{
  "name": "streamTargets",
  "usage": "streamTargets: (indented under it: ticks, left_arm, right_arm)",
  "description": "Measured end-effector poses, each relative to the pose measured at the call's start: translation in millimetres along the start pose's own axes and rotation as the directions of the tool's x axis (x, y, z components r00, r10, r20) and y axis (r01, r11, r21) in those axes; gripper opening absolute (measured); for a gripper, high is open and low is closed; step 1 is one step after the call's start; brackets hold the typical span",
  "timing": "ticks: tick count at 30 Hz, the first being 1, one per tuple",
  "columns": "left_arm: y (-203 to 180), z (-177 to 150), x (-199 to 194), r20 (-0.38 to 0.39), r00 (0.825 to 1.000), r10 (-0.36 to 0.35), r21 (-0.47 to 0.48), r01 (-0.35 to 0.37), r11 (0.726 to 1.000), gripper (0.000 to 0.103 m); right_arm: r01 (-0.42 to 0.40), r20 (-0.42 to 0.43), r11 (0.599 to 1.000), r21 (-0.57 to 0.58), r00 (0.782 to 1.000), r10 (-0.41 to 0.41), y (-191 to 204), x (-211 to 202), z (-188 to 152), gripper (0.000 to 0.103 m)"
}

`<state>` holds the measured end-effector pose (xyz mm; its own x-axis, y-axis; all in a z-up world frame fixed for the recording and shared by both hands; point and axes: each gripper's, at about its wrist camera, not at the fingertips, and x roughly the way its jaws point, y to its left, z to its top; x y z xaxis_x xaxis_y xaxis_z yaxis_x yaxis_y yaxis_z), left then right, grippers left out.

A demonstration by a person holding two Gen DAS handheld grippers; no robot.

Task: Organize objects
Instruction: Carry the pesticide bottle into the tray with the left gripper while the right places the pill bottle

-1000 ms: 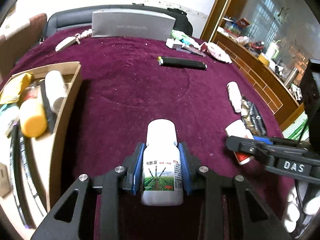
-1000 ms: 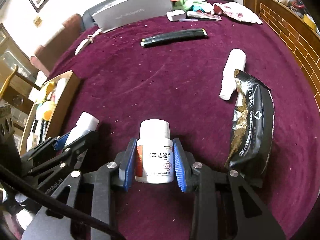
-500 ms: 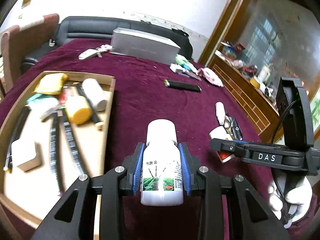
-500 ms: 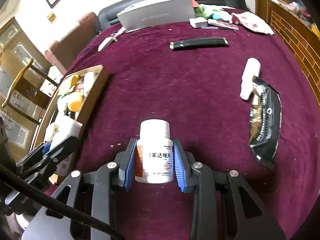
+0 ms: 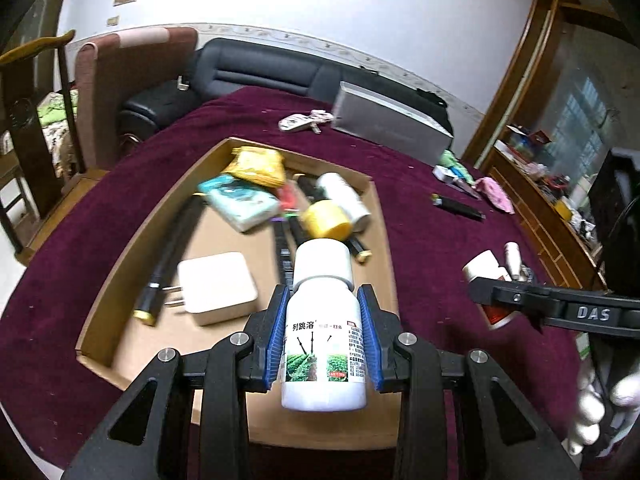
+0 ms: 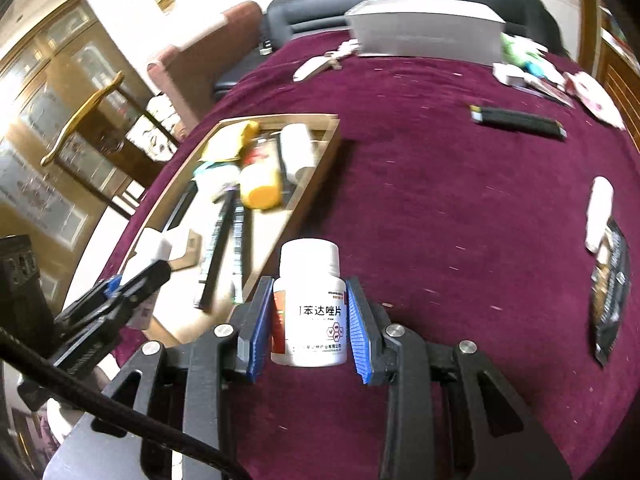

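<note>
Left wrist: my left gripper is clamped on a tall white plastic bottle with a green field label, held above the near end of the shallow cardboard tray.

Right wrist: my right gripper is clamped on a squat white pill bottle with a red-edged label, over the maroon tablecloth just right of the tray.

This is looking like a home living room. A dark sofa is standing at the top centre behind a table with a purple cloth, and a wooden glass cabinet is showing at the left.
</note>
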<state>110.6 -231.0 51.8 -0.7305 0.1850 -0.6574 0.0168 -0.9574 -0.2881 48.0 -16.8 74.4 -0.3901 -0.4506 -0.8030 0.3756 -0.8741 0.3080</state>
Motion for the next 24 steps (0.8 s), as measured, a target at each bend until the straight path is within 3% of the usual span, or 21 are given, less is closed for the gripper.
streamTargets:
  ticks: [4,10,24]
  left_arm:
    - [9.5,-3.1,5.9,-0.004,0.998,0.06,0.022,-0.06,0.998,0.029]
    - [25.1,-8.0,16.3,-0.036,0.998,0.051,0.01,-0.051,0.999,0.029]
    - [31.5,-11.2,27.9,-0.069,0.997,0.046,0.027,-0.044,0.999,0.029]
  right_arm:
    - [-0.014,-0.022,0.998,-0.055,1.0,0.013,28.7,15.0,6.6,0.033]
    - [0.001,-0.054,0.993,-0.117,0.999,-0.007,61.8,44.0,16.1,0.033]
    - [0.164,-0.059,0.971,-0.176,0.982,-0.177,75.9,98.5,40.9,0.033]
